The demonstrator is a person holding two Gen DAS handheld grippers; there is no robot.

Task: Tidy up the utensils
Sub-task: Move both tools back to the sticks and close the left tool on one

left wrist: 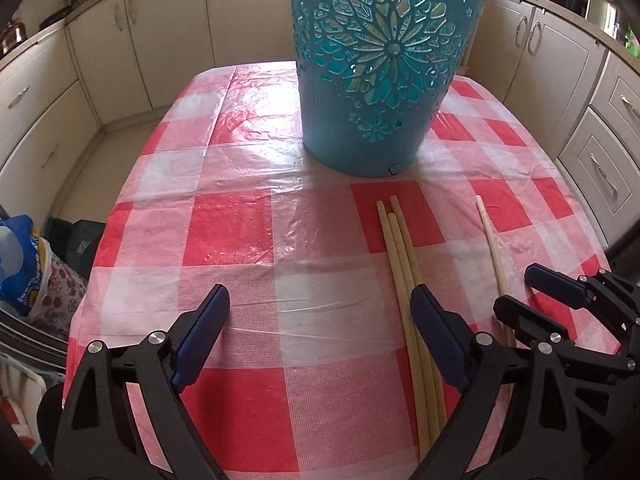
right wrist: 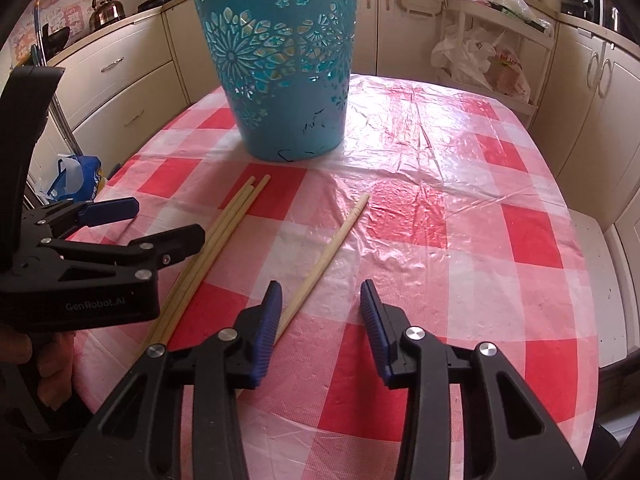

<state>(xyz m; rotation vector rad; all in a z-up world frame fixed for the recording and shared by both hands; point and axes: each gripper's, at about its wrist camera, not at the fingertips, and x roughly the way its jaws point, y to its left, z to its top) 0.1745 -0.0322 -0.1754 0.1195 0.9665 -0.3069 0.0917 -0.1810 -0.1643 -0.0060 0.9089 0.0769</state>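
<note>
A kitchen with cream cabinets rings the tabletop (right wrist: 460, 216), which wears a glossy red-and-white checked plastic cloth. Toward the far edge stands a teal cut-out flower bucket (right wrist: 280, 80), upright and open-topped.

Between it and me lie four wooden chopsticks, all with their long axes running from my side toward the bucket. Three lie bundled together, touching (left wrist: 404, 264); the fourth, a single chopstick (right wrist: 332, 248), lies apart to their right, slanting a little.

My right hand-held gripper (right wrist: 320, 320) is partly open and holds nothing. The single chopstick passes just outside its left finger, not between the jaws, so I judge I must shift a little left to straddle it across its length.

My left hand-held gripper (left wrist: 320, 336) stands wide open and empty. The bundle runs under its right finger (left wrist: 436, 332), at the edge of the gap rather than centred.

Each hand is nearer its own target: right to the lone stick, left to the bundle.
</note>
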